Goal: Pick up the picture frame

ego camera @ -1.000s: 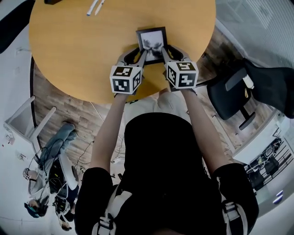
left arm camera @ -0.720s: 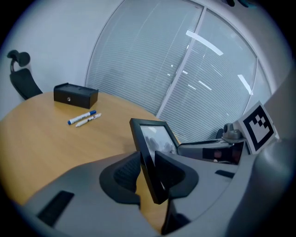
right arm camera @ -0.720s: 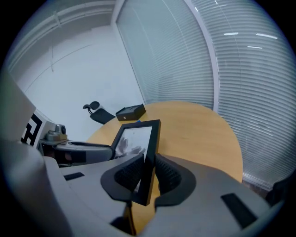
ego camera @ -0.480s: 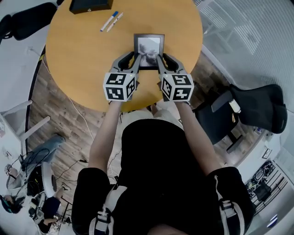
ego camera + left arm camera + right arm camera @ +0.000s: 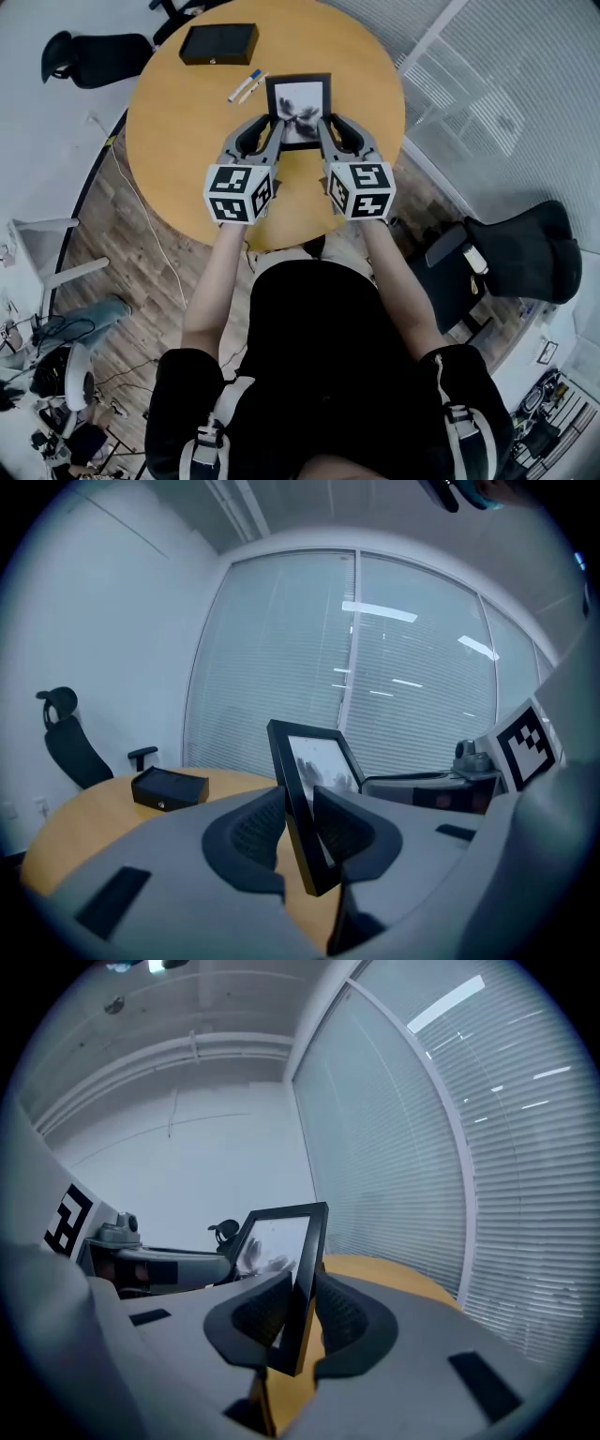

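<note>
Black picture frame clamped at left edge by left tool, right edge by right tool, held above bench.

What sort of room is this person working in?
Most likely an office or small meeting room: there is a round wooden table, a black swivel office chair and a glass wall with slatted blinds.

Bright, even indoor light, soft shadows; fisheye warp + dark vignetted edges in both gripper views.
</note>
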